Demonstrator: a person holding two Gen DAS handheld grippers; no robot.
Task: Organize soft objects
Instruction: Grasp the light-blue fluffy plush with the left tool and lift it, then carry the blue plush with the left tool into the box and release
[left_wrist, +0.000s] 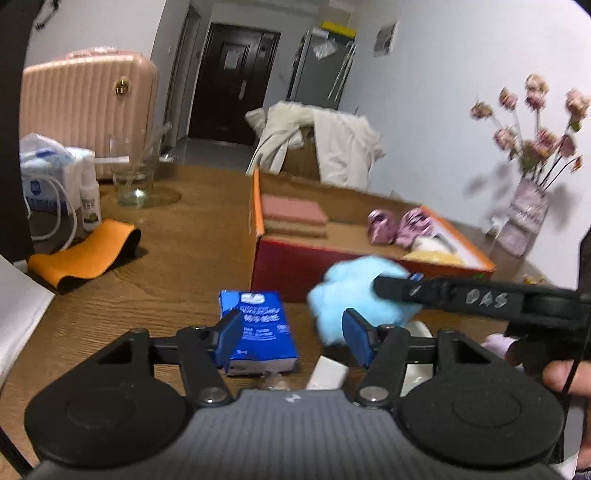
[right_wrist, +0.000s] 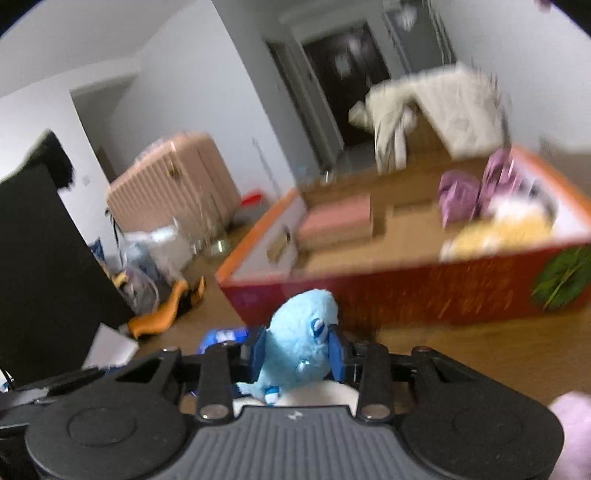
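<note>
— Where do your right tongs (right_wrist: 297, 350) stand?

— Your right tongs are clamped on the light blue plush toy (right_wrist: 301, 343): both blue pads (right_wrist: 258, 350) press into its sides, and it sits upright between them, above the wooden table (right_wrist: 461, 354). It hangs just in front of the red wall of the orange-rimmed cardboard box (right_wrist: 406, 291).

— And your left tongs (left_wrist: 293, 338)?

— About half open, holding nothing. A blue tissue pack (left_wrist: 258, 328) lies on the table just beyond their left pad, apart from it.

— What is in the box?

— A pink sponge (left_wrist: 293, 210) stacked at the far left, two purple soft bundles (left_wrist: 400, 227) towards the right, and a yellow soft thing (left_wrist: 434, 255) beside them; the blur hides its shape.
</note>
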